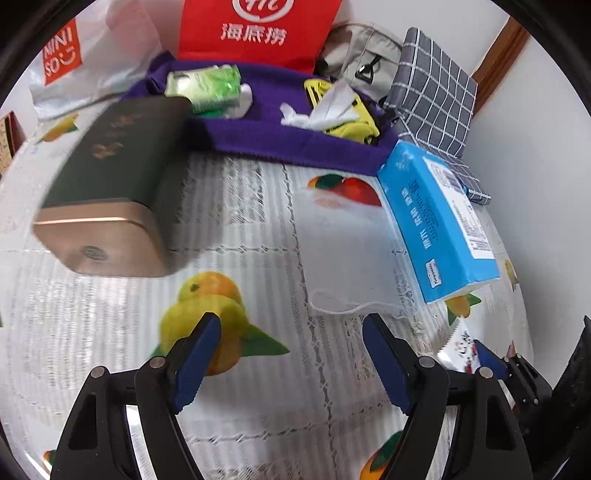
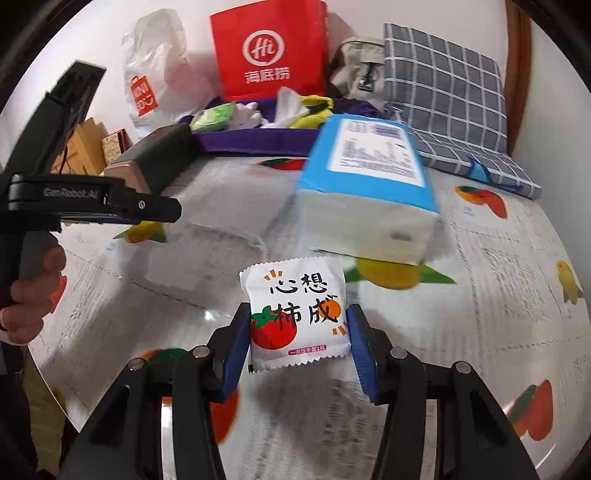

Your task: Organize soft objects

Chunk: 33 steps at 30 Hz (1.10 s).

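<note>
Right tongs (image 2: 299,347) clamp white sachet (image 2: 298,314); contents unclear.

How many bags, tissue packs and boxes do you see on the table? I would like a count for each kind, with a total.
Bags: 2, the red bag and the white plastic bag
Tissue packs: 2, blue and green
Boxes: 1, the dark box
Total: 5

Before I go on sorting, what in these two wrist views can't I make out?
- Left wrist view: the white packet is mostly hidden behind the left gripper.
- Right wrist view: the blue tissue pack is motion-blurred; label unreadable.
- Both views: the purple cloth has its rear edge hidden by the red bag.
</note>
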### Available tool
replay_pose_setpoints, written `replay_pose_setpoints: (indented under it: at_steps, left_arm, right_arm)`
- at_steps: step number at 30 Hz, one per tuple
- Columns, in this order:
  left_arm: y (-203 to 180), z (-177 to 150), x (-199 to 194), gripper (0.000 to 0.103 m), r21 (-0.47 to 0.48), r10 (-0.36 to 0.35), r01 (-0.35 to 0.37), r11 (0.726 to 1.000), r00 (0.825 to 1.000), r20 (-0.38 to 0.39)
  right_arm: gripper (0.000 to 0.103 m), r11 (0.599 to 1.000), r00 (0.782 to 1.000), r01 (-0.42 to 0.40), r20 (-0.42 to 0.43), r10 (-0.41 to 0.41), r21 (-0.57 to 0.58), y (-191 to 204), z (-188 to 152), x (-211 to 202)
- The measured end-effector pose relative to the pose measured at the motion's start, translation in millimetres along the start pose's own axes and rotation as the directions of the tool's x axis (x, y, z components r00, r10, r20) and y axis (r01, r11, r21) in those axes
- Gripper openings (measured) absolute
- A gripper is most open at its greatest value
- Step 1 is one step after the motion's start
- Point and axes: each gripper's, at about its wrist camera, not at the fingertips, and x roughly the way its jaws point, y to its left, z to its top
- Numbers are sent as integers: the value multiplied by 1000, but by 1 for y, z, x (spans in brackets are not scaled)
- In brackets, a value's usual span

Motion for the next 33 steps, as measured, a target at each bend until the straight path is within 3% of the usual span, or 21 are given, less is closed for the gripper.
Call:
replay_pose_setpoints:
  at_steps: [3,9,19,25,26,29,31,33]
  left_arm:
    - [-6,2,4,78,15,18,-18,1000,1000,23]
    - [-22,17,20,93,33,21,-22,999,1000,20]
    - [-59,38,46,99,124,92,-93,988,996,15]
    - [-77,33,58,98,201,211,-218,955,976,57]
    - [-77,32,56,96,199,206,-215,956,976,66]
    - [-72,32,49,73,175,216,-227,958,973,80]
    - [-66,31,44,48,162,220,-231,959,972,82]
    - [-57,27,37,33,154,215,-225,962,973,80]
  right_arm:
    - [51,1000,1000,-7,4,7,30,-11,-3,0]
    - [51,1000,1000,-15,18,14,13,-17,-7,2]
    - [51,997,999,-27,31,25,68,-38,-8,0]
    - [51,997,999,-19,30,17,74,-37,-8,0]
    - [51,997,999,-19,28,17,75,-36,-8,0]
    - [51,996,999,-23,25,21,86,-36,-9,-2]
    - [51,995,999,-33,23,31,94,-35,-9,-3]
    - [51,995,999,-31,20,30,95,-34,-10,-3]
